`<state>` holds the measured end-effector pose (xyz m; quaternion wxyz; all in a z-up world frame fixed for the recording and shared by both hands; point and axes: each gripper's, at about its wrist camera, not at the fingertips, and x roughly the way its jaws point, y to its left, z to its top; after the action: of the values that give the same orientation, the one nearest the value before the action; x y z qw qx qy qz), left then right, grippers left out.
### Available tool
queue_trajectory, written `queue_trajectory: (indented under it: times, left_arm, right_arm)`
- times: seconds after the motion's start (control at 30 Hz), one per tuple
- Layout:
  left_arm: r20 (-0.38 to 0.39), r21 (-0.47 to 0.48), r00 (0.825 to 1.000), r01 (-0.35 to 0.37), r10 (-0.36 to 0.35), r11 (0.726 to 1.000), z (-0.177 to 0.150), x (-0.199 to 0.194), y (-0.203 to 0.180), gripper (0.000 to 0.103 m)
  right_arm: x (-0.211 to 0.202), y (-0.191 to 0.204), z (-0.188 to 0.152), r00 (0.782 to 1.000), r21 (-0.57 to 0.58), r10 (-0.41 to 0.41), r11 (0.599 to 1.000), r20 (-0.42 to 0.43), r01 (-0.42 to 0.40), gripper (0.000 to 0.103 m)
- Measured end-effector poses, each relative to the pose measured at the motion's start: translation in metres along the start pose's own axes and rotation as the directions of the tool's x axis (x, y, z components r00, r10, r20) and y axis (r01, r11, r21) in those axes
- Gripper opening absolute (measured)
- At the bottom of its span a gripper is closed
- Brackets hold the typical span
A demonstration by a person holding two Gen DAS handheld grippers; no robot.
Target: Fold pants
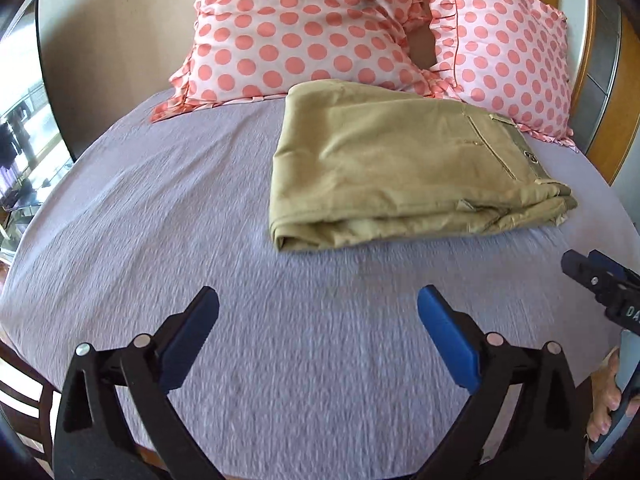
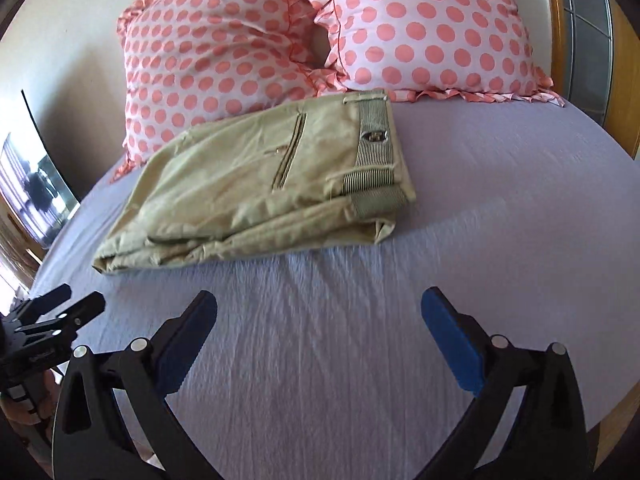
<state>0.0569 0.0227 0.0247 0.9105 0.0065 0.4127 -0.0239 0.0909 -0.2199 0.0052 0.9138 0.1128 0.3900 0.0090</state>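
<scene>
While the khaki pants point(image 1: 404, 168) are lying folded into a compact stack on the lavender bedsheet point(image 1: 160, 208), just in front of two pink polka-dot pillows point(image 2: 304, 40), nothing is being gripped; the left gripper point(image 1: 318, 304) is being held with jaws spread wide above bare sheet; the right gripper point(image 2: 319, 306) is likewise being held agape, apart from the pants.

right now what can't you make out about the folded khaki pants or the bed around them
- Folded khaki cotton pants: inner layers and underside are hidden in both views by the top layer.
- Small waistband badge: too small to read.
- Lilac bed sheet: near part is motion-blurred, partly covered by the open left gripper and open right gripper.
</scene>
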Motion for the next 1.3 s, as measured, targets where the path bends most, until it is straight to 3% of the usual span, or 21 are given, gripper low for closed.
queue_trajectory:
  times: [0.17, 0.33, 0.53, 1.3]
  left_arm:
    - [-0.03, -0.01, 1.0, -0.004, 0.004, 1.0, -0.017, 0.004, -0.004, 0.101]
    - [-0.001, -0.007, 0.999, -0.045, 0.045, 0.999, -0.023, 0.004, -0.008, 0.101]
    - [0.06, -0.009, 0.997, -0.051, 0.051, 0.999, -0.031, 0.001, -0.01, 0.101]
    - [0.066, -0.001, 0.997, -0.047, 0.047, 0.999, -0.029, 0.001, -0.007, 0.101]
  right_arm:
    - [0.002, 0.016, -0.014, 0.995, -0.078, -0.091, 0.993, 0.032, 0.093, 0.102]
    - [0.005, 0.022, -0.021, 0.987, -0.106, -0.152, 0.982, 0.048, 0.156, 0.102]
    - [0.004, 0.022, -0.026, 0.985, -0.096, -0.153, 0.982, 0.082, 0.161, 0.102]
    - [0.003, 0.021, -0.029, 0.983, -0.096, -0.152, 0.982, 0.102, 0.162, 0.102]
